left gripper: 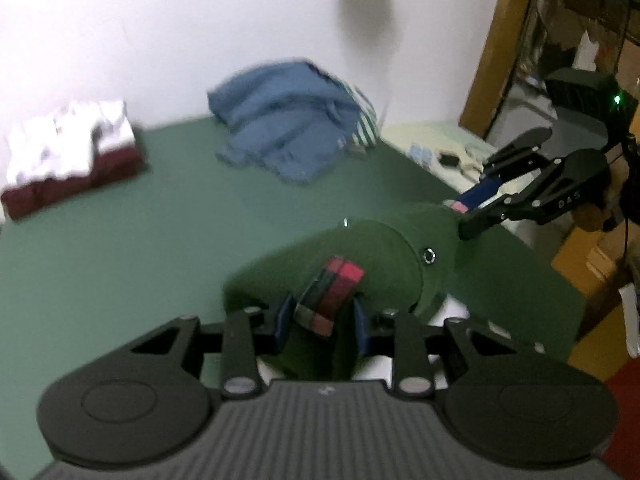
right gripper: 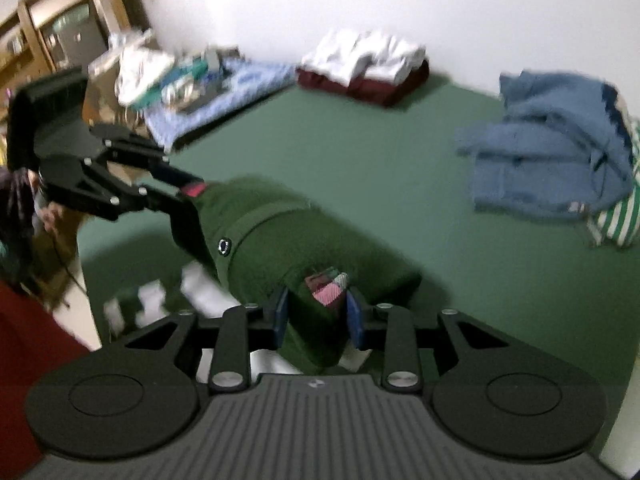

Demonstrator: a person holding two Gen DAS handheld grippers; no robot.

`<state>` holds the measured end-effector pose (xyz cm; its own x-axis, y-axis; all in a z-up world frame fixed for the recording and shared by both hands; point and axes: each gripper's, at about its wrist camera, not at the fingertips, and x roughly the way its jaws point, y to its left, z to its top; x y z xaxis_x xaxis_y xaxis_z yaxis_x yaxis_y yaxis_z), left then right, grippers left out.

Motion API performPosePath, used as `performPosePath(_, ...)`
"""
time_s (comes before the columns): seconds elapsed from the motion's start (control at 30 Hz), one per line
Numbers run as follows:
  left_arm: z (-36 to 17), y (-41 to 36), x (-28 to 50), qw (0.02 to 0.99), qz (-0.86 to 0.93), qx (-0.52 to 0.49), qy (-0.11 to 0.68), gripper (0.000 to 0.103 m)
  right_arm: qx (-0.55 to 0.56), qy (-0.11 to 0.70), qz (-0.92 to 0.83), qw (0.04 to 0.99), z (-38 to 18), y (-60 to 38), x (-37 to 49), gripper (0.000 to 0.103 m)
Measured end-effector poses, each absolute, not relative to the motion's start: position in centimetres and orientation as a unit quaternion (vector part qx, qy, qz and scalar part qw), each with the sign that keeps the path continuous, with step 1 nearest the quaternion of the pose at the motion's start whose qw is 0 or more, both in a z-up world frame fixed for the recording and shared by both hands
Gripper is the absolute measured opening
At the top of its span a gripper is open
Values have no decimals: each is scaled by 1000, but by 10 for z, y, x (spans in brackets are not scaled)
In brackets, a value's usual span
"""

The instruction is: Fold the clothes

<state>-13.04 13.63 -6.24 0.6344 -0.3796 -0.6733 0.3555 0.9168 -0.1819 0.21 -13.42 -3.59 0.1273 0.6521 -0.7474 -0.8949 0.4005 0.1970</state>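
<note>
Dim indoor light, colours muted. Motion blur throughout both views; crumpled blue cloth garment [left gripper: 286,120] and folded white-and-maroon stack [right gripper: 366,68] smeared. Strong fisheye bending, dark vignette corners. Soft dark shadow on white wall [left gripper: 368,8].

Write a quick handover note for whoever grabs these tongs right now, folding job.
Left tongs: shut on one end of the dark green garment, at its plaid-lined edge.
Right tongs: shut on the other end; the garment hangs stretched between both, above the green table.
Done: a folded white and maroon stack sits by the wall.
Left: fold the green garment, then the crumpled blue garment and the striped piece under it.
</note>
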Motion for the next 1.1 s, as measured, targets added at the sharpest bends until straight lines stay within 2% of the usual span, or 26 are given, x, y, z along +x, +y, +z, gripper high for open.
performPosePath(0.1,-79,126,-144,891,-213,-5,400,29,-168,422,513,728,-53,-136,-15,35)
performPosePath(0.13,-84,123,-147,887,-216,0,407,29,-174,429,508,726,-59,-136,-20,39)
performPosePath(0.2,-87,119,-155,885,-216,19,411,29,-172,437,501,727,-60,-139,-28,41)
performPosePath(0.4,-54,141,-166,900,-203,24,385,29,-61,389,497,773,-15,-158,-27,45)
performPosePath(0.5,-33,144,-159,912,-210,-4,352,30,-54,382,467,796,-24,-145,-24,45)
performPosePath(0.6,-37,123,-144,906,-236,-23,351,30,-63,400,452,795,-51,-127,-23,45)
performPosePath(0.67,-54,101,-141,896,-248,0,367,34,-67,418,443,790,-69,-117,-24,45)
performPosePath(0.77,-89,86,-140,880,-242,63,403,36,-48,443,435,782,-89,-110,-29,45)
performPosePath(0.83,-104,91,-143,872,-241,83,418,46,-49,437,431,788,-91,-107,-39,45)
performPosePath(0.97,-107,108,-146,866,-249,79,427,50,-54,425,432,794,-85,-114,-51,45)
performPosePath(1.1,-115,110,-143,868,-240,84,426,57,-9,435,397,808,-78,-135,-43,45)
